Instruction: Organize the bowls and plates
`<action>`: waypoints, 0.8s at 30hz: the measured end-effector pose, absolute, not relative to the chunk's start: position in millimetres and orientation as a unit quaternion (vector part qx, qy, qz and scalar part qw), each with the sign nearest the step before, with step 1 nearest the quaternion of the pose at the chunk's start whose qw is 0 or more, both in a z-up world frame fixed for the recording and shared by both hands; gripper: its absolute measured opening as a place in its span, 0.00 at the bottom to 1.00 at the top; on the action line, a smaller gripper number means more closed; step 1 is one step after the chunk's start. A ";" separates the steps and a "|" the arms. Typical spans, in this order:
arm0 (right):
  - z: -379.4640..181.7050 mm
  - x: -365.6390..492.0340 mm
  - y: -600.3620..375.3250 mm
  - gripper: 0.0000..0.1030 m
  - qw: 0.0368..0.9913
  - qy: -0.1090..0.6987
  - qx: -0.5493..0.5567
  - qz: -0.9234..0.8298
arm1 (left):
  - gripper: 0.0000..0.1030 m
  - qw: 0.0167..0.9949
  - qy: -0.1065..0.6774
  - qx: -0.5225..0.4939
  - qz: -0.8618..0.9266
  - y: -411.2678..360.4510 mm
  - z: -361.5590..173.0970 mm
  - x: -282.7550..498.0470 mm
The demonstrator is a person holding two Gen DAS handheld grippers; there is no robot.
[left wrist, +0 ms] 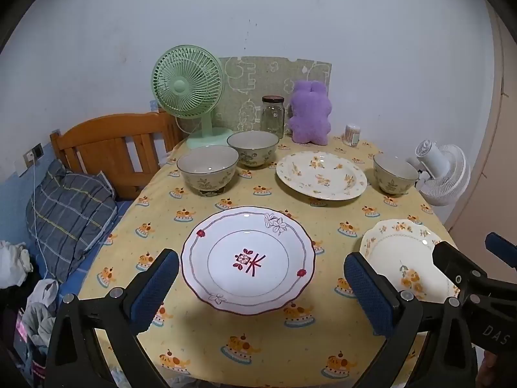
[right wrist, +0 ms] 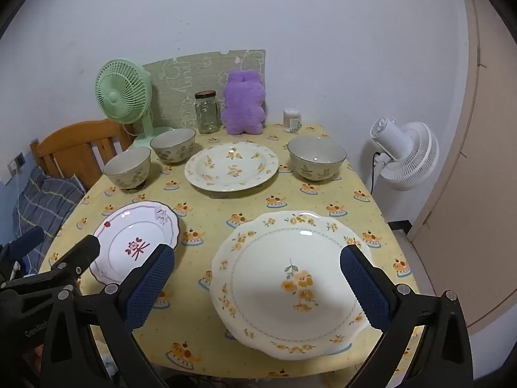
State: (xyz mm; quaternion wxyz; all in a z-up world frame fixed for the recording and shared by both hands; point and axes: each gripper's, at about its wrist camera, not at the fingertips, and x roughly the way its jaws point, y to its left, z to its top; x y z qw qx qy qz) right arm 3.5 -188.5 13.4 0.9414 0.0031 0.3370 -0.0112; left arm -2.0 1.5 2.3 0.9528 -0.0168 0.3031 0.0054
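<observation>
A white plate with a red character (left wrist: 248, 260) (right wrist: 135, 242) lies near the table's front, left of a cream plate with orange flowers (left wrist: 400, 258) (right wrist: 290, 281). A third flowered plate (left wrist: 321, 174) (right wrist: 231, 165) lies farther back. Two bowls (left wrist: 207, 168) (left wrist: 253, 147) stand at the back left, also in the right wrist view (right wrist: 128, 167) (right wrist: 173, 145). One bowl (left wrist: 395, 173) (right wrist: 316, 157) stands at the back right. My left gripper (left wrist: 261, 291) is open above the red-character plate. My right gripper (right wrist: 257, 286) is open above the cream plate.
At the table's back stand a green fan (left wrist: 189, 92), a glass jar (left wrist: 273, 116), a purple plush toy (left wrist: 309, 116) and a small tub (left wrist: 352, 135). A white fan (right wrist: 404, 156) stands right of the table. A wooden bed (left wrist: 110, 148) is at the left.
</observation>
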 end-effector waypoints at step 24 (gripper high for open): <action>17.7 -2.3 -193.3 1.00 0.938 0.346 0.001 -0.018 | 0.97 0.948 0.319 -0.012 -0.001 -7.1 1.3 0.4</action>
